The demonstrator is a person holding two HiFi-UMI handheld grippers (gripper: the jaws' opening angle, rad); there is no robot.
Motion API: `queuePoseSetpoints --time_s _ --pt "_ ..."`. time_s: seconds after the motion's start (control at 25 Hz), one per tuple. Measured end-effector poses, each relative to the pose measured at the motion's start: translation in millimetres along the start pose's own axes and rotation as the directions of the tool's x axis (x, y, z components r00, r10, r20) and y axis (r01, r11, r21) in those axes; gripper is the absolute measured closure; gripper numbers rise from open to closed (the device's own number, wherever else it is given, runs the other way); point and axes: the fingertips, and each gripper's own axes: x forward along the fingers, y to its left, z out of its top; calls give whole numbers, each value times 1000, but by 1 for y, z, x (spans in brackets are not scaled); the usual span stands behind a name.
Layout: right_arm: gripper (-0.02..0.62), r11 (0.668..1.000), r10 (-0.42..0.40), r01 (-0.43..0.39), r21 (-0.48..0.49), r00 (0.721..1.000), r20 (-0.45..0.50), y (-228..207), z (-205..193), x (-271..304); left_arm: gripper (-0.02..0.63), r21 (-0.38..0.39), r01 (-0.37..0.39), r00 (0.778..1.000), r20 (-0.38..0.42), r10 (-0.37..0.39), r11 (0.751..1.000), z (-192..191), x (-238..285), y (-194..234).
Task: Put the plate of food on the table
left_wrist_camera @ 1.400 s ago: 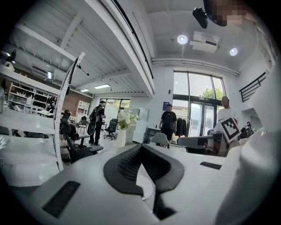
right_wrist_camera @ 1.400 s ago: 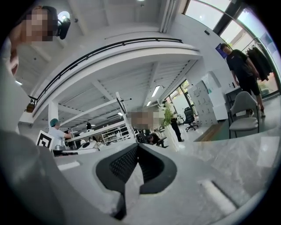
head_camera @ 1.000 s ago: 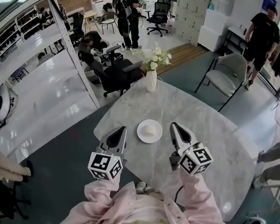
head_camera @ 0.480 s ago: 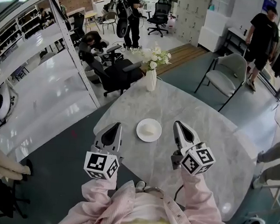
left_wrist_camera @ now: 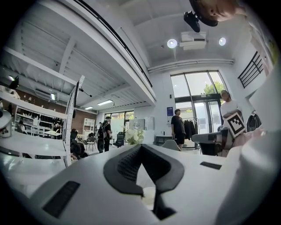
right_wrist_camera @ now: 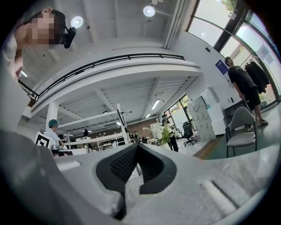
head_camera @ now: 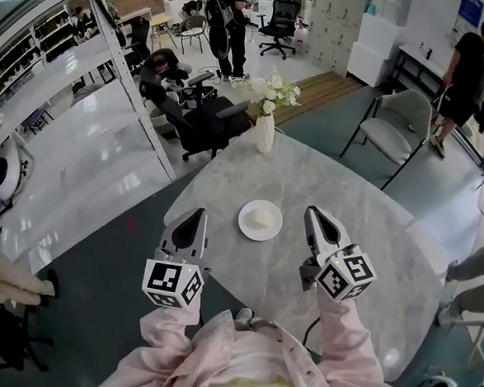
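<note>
Jaws clenched and empty on both left gripper [head_camera: 195, 220] and right gripper [head_camera: 316, 216], low in frame, either side of the plate and apart from it. Table [head_camera: 326, 174]: round, marbled, fills centre. Plate [head_camera: 246, 227] sits flat on it, mid-frame. Pale food [head_camera: 261, 219] lump at plate middle. Judgement: plate stiff, light, breakable, rim likely slippery; pinch near rim, keep level so food stays.
</note>
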Motion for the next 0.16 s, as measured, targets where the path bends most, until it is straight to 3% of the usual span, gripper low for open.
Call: queuePoseSetpoints --time_s 0.16 --pt "592 1000 -9 9 -12 1000 -9 2 -2 -3 607 3 -1 1000 0 1 1000 1 -5 2"
